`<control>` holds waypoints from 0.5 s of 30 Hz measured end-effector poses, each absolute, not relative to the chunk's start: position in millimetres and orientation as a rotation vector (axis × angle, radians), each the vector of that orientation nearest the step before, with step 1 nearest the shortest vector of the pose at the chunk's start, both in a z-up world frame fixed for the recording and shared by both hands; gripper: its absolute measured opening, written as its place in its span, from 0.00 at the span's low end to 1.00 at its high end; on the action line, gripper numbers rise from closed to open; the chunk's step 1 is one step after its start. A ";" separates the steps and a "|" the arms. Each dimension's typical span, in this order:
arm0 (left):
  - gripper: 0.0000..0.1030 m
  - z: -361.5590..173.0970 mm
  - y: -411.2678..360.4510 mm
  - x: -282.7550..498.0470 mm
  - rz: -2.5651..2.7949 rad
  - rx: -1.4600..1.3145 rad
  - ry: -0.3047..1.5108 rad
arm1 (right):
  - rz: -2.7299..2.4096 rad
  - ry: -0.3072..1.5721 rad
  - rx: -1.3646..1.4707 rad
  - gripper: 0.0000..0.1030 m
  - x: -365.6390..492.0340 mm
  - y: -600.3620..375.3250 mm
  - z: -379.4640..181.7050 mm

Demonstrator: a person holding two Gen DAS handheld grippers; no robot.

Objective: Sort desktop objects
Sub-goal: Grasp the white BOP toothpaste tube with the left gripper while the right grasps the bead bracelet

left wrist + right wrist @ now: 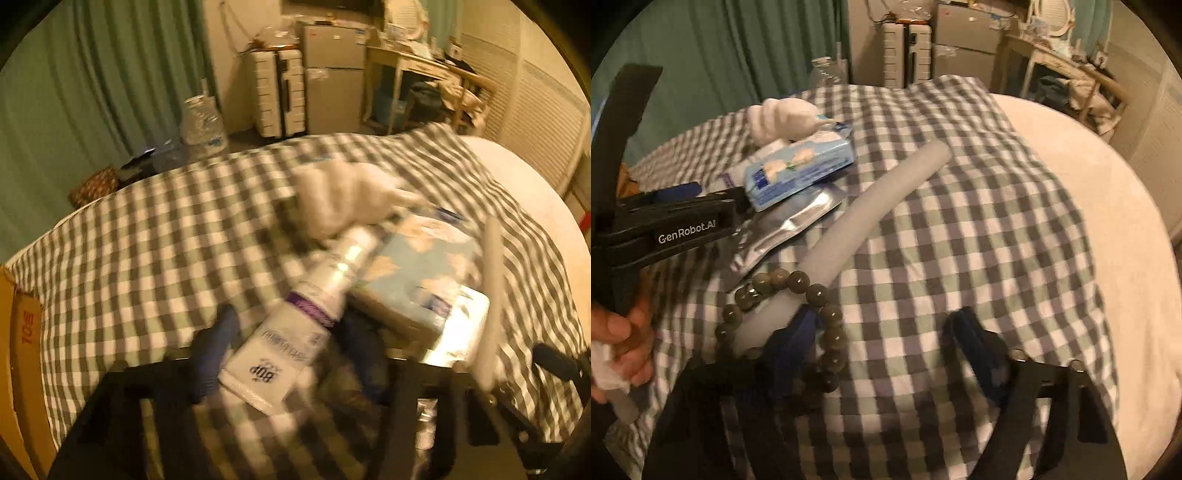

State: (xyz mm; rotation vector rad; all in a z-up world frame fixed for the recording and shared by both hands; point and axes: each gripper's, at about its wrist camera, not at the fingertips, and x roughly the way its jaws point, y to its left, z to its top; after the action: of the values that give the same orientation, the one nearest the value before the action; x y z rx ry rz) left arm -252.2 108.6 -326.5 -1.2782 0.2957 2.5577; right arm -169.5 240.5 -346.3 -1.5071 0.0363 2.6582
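Observation:
In the left wrist view my left gripper is shut on a white spray bottle with a purple band, held over the checked cloth. Beyond it lie a blue tissue pack, a silver foil pouch, a white foam tube and a white plush toy. In the right wrist view my right gripper is open; its left finger sits inside a grey bead bracelet that lies over the foam tube. The left gripper's body shows at the left beside the tissue pack.
A cardboard box stands at the left edge. The round white table is bare at the right, beyond the cloth. Behind are green curtains, a water jug, a white suitcase and a small fridge.

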 end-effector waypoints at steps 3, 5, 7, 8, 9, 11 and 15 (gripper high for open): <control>0.30 -325.0 110.0 -246.3 2.535 -1.265 0.282 | 2.651 0.032 -1.498 0.53 -167.8 240.2 -344.1; 0.27 -321.6 106.2 -244.2 2.526 -1.247 0.248 | 2.644 0.035 -1.487 0.30 -165.3 241.8 -340.1; 0.26 -319.7 101.8 -237.7 2.528 -1.234 0.234 | 2.638 0.065 -1.496 0.17 -164.6 246.1 -335.9; 0.26 -319.0 100.0 -235.0 2.527 -1.244 0.229 | 2.640 0.104 -1.502 0.11 -164.3 247.7 -334.0; 0.26 -318.3 98.9 -234.7 2.528 -1.249 0.227 | 2.642 0.120 -1.502 0.11 -166.8 249.7 -332.5; 0.26 -313.1 96.0 -230.0 2.534 -1.256 0.222 | 2.655 0.146 -1.488 0.11 -168.6 248.8 -329.1; 0.26 -301.1 92.7 -221.5 2.554 -1.260 0.204 | 2.685 0.200 -1.462 0.11 -168.4 250.6 -319.9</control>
State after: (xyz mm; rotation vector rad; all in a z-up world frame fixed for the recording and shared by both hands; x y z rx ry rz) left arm -221.5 92.7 -301.1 -1.2601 0.2041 2.5537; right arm -168.4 250.6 -319.9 -1.4618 0.2002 2.6854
